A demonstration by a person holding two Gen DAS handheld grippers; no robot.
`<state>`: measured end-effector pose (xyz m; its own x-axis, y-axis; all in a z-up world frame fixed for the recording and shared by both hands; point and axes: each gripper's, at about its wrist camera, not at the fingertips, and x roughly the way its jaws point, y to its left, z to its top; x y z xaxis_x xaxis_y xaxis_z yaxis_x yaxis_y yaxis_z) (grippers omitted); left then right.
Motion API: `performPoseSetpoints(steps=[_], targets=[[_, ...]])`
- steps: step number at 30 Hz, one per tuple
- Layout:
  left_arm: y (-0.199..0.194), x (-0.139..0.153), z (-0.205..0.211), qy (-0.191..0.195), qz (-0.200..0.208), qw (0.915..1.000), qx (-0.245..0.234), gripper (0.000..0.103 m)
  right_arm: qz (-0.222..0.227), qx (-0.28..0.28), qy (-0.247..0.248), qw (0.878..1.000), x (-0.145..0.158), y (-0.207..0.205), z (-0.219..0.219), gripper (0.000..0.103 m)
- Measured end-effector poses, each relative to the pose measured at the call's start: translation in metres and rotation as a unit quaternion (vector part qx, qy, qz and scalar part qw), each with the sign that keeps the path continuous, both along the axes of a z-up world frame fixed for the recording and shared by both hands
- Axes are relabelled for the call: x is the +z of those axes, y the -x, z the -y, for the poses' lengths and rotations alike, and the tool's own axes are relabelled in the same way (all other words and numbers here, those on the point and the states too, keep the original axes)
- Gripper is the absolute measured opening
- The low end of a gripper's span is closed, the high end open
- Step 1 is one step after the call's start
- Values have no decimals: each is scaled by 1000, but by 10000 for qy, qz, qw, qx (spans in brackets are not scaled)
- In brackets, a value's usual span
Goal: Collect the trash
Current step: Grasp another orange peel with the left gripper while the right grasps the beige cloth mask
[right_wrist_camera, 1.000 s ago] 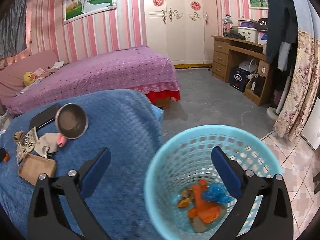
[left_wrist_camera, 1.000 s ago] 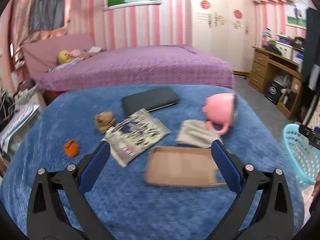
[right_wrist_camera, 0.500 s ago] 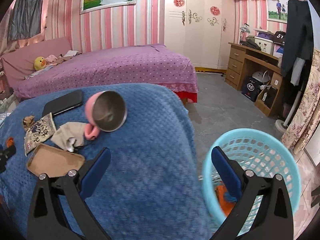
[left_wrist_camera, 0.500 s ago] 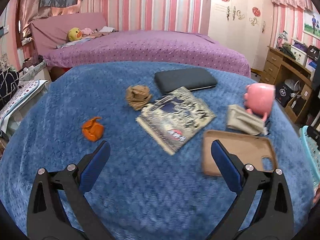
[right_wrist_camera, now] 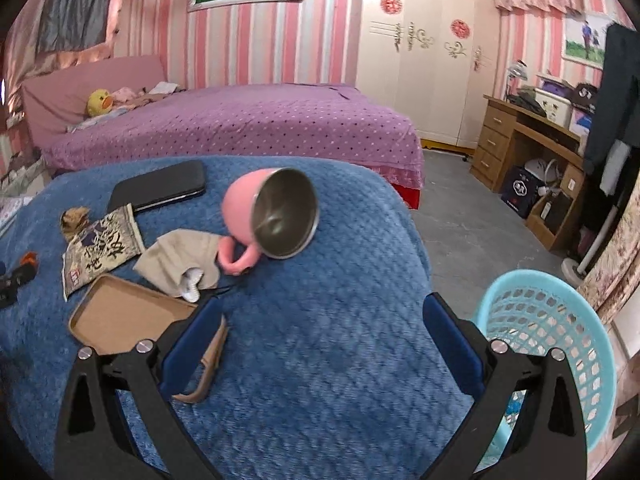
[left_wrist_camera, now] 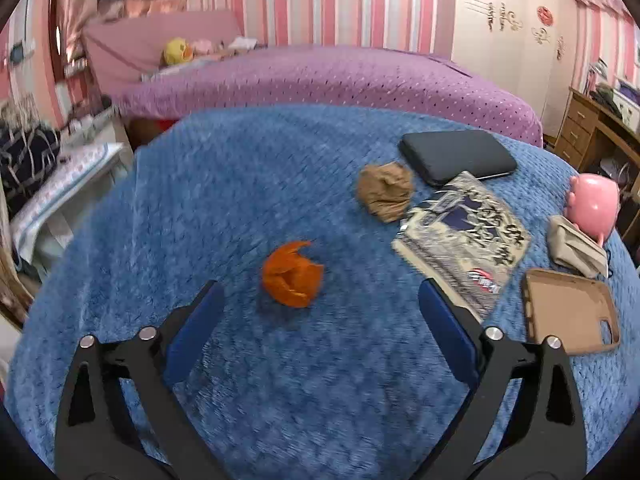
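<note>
A crumpled orange wrapper (left_wrist_camera: pixel 292 276) lies on the blue blanket (left_wrist_camera: pixel 240 184). My left gripper (left_wrist_camera: pixel 320 332) is open and empty, just short of the wrapper, which sits between the lines of its fingers. A crumpled brown paper ball (left_wrist_camera: pixel 385 191) lies further back right; it also shows in the right wrist view (right_wrist_camera: pixel 74 218). My right gripper (right_wrist_camera: pixel 324 344) is open and empty above the blanket (right_wrist_camera: pixel 340 320). The light blue trash basket (right_wrist_camera: pixel 552 328) stands on the floor at the right edge.
A printed snack bag (left_wrist_camera: pixel 464 236), black phone (left_wrist_camera: pixel 456 156), pink mug (right_wrist_camera: pixel 272 212) on its side, beige cloth (right_wrist_camera: pixel 180 260) and brown phone case (right_wrist_camera: pixel 128 320) lie on the blanket. A purple bed (right_wrist_camera: pixel 240 128) is behind, a wooden desk (right_wrist_camera: pixel 532 148) at right.
My left gripper has swung left and closer to the orange wrapper. My right gripper has swung left, away from above the basket, over the blanket.
</note>
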<state>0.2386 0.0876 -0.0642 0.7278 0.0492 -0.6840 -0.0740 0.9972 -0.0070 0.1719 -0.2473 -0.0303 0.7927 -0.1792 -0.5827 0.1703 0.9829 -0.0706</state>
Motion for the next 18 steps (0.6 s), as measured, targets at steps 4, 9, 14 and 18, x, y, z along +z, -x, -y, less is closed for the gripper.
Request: performPoseSetpoints(steps=[4, 9, 14, 18], targets=[[-10, -5, -21, 297, -155, 9993, 162, 84, -80, 216, 44, 9997, -1, -8, -10, 98], [-21, -14, -28, 635, -382, 9972, 96, 76, -139, 422, -11, 9990, 3, -23, -22, 98], [-27, -15, -17, 513, -366, 9978, -182, 50, -219, 732, 95, 9970, 1, -41, -44, 98], [-28, -16, -13, 499, -382, 9976, -285, 33, -364, 1002, 175, 9942, -13, -49, -62, 91]])
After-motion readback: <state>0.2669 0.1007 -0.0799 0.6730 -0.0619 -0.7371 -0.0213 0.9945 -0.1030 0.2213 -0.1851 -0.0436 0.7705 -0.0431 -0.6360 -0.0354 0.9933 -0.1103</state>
